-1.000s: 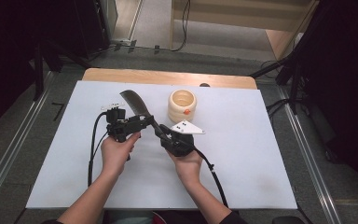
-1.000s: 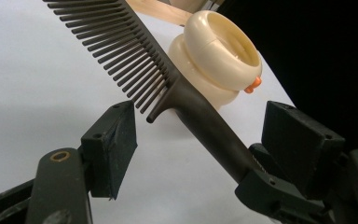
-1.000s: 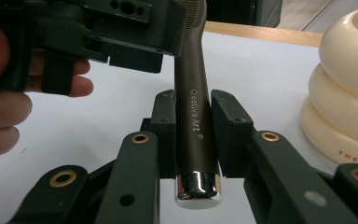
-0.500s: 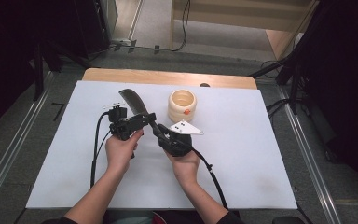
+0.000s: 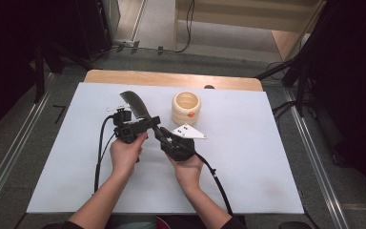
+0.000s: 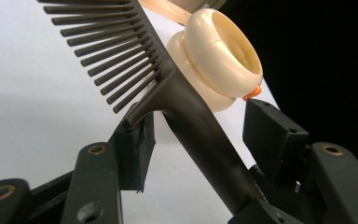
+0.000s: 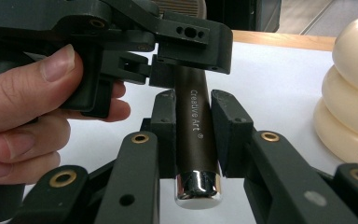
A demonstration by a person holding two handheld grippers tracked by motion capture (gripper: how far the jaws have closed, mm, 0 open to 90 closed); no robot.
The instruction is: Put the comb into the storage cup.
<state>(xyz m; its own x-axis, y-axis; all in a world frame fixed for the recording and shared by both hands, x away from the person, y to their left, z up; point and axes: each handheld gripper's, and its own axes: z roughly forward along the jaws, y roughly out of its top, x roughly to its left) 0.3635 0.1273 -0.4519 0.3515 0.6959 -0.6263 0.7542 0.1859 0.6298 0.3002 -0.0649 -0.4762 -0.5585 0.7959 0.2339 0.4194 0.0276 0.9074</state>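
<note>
Comb (image 5: 136,102) beside cream holder (image 5: 187,108), apparently empty

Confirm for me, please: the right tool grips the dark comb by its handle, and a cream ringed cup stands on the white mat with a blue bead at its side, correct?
Not quite: the bead on the cream ringed cup is orange, not blue, as the left gripper view shows. The rest holds: the right tool grips the dark comb by its handle, and the cup stands on the white mat.

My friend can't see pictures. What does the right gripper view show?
The right tool is clamped around the dark brown handle of a comb, printed "Creative Art", with a shiny metal end cap. A hand brings the left tool in from the left, over the handle, and a cream ringed cup stands at right.
</note>
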